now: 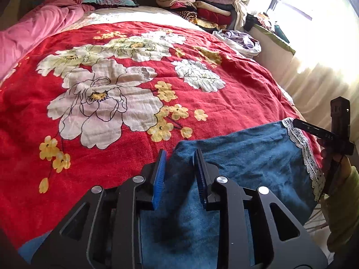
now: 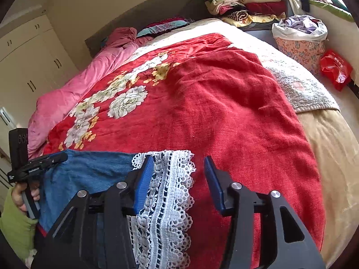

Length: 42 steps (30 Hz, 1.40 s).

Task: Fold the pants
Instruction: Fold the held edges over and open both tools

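Blue pants (image 1: 246,161) with a white lace hem (image 1: 300,148) lie flat at the near edge of the red flowered bedspread (image 1: 33,112). My left gripper (image 1: 179,174) stands open at the pants' left edge, blue cloth lying in the gap between its pads, which do not press it. In the right wrist view my right gripper (image 2: 179,179) is open over the lace hem (image 2: 166,197); the lace lies against the left pad (image 2: 143,186), and the right pad stands apart over the bedspread (image 2: 224,112). The blue pants (image 2: 85,170) spread left of it.
Folded clothes (image 1: 197,4) are stacked at the bed's far corner and a pink quilt (image 1: 33,29) lies along the left. A laundry basket (image 2: 300,38) and red bag (image 2: 335,69) stand right of the bed. A hand in a green sleeve (image 2: 22,199) holds the left gripper.
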Available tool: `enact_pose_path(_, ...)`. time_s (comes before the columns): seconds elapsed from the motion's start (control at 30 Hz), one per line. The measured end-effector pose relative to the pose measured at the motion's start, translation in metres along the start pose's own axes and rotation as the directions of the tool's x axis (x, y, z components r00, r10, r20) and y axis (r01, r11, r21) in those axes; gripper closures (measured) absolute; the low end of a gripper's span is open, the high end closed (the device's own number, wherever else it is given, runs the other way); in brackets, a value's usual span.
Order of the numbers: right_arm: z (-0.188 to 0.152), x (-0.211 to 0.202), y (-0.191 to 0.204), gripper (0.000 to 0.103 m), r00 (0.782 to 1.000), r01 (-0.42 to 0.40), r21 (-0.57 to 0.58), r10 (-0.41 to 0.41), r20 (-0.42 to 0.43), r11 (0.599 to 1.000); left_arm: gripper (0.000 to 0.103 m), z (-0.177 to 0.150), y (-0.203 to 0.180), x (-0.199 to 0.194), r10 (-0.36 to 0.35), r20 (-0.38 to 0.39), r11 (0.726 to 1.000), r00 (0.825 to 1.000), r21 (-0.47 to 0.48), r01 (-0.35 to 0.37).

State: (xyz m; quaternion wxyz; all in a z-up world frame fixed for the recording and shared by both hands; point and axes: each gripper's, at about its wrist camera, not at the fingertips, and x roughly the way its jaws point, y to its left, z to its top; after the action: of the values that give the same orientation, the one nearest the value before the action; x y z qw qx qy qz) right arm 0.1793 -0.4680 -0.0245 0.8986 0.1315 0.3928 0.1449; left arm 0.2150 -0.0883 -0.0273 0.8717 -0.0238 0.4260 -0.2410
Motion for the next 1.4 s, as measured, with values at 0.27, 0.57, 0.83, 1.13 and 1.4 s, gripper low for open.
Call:
enact_pose_path(0.27, -0.005, 0.023, 0.031, 0.082, 0.992, -0.017, -0.121, 0.002, -0.124, 0.993, 0.069, -0.029, -0.032, -0.007, 0.070, -0.017, 0.993, 0.997, 0.100, -0.068)
enact_pose_path(0.57, 0.022, 0.004, 0.064, 0.087, 0.988, 0.148, -0.314, -0.154, 0.005, 0.938, 0.052, -0.025, -0.022, -0.001, 0.155, 0.006, 0.987, 0.988, 0.041, -0.155)
enact_pose_path(0.83, 0.007, 0.048, 0.043, 0.075, 0.968, 0.197, -0.289, -0.232, -0.092, 0.937, 0.050, -0.033, -0.012, 0.009, 0.157, -0.002, 0.987, 0.988, 0.029, -0.157)
enact_pose_path(1.13, -0.012, -0.067, 0.029, 0.050, 0.990, 0.130, -0.042, -0.127, 0.060, 0.991, 0.041, -0.040, -0.030, -0.049, 0.110, 0.053, 0.993, 0.992, 0.028, -0.112)
enact_pose_path(1.4, -0.075, -0.103, 0.031, 0.050, 0.999, 0.047, -0.007, -0.047, -0.014, 0.999, 0.037, -0.080, -0.021, -0.078, 0.098, 0.027, 0.994, 0.995, -0.045, -0.097)
